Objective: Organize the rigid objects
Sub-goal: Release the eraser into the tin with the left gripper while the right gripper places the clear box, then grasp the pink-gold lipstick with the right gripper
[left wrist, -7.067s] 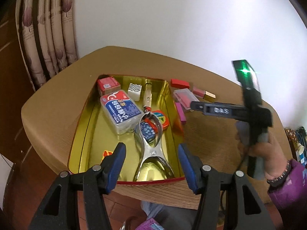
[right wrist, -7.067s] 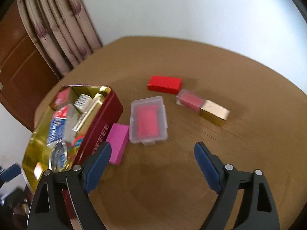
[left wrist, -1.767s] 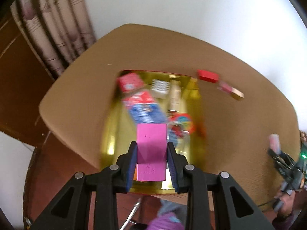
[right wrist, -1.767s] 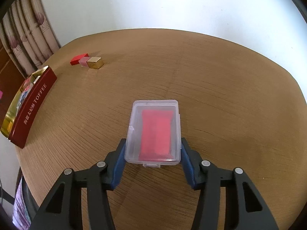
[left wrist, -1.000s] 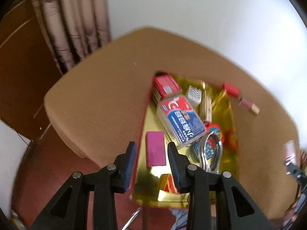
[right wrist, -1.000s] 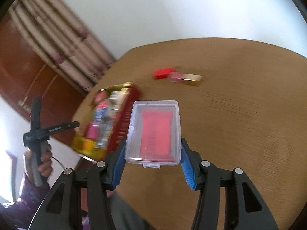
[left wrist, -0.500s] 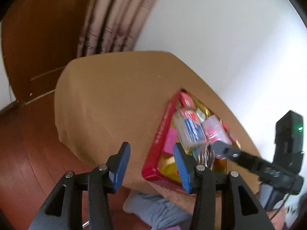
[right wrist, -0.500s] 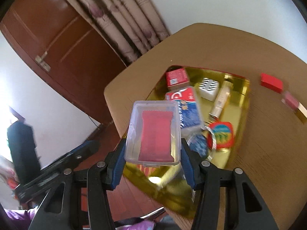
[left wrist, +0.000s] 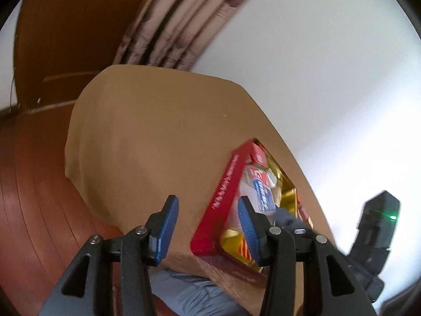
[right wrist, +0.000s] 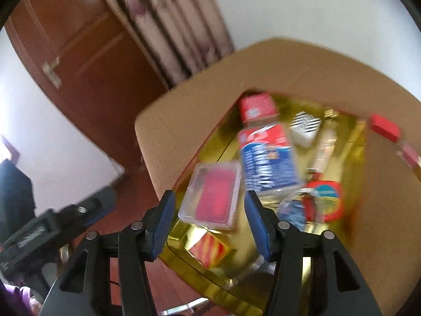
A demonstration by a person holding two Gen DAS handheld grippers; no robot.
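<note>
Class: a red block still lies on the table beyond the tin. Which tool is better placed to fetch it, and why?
Right tool: probably. It is open, and its view shows the red block. The left tool faces away.

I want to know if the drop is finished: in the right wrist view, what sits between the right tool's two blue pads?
The clear plastic case with its pink insert, lying in the gold tin. The right tool has just opened; neither pad touches it.

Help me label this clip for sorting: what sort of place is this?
Probably a room in a home: a wooden door beside patterned curtains, a wooden floor, and a tan table holding a gold tin of small household items.
</note>
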